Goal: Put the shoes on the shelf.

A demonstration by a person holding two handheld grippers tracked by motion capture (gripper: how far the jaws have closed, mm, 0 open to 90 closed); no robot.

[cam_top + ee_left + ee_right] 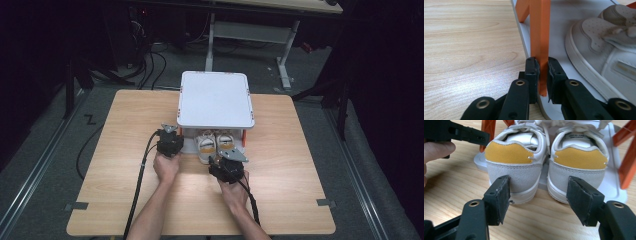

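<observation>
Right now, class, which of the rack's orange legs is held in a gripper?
The front-left orange leg: the left gripper is shut on it beside the shoe's toe. The other legs stand free; the right gripper is open behind the heels.

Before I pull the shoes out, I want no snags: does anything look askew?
Slightly: the shoes overhang the rack's bottom shelf, heels past its front edge. Otherwise they sit paired and upright. The left claw grips an orange post.
</observation>
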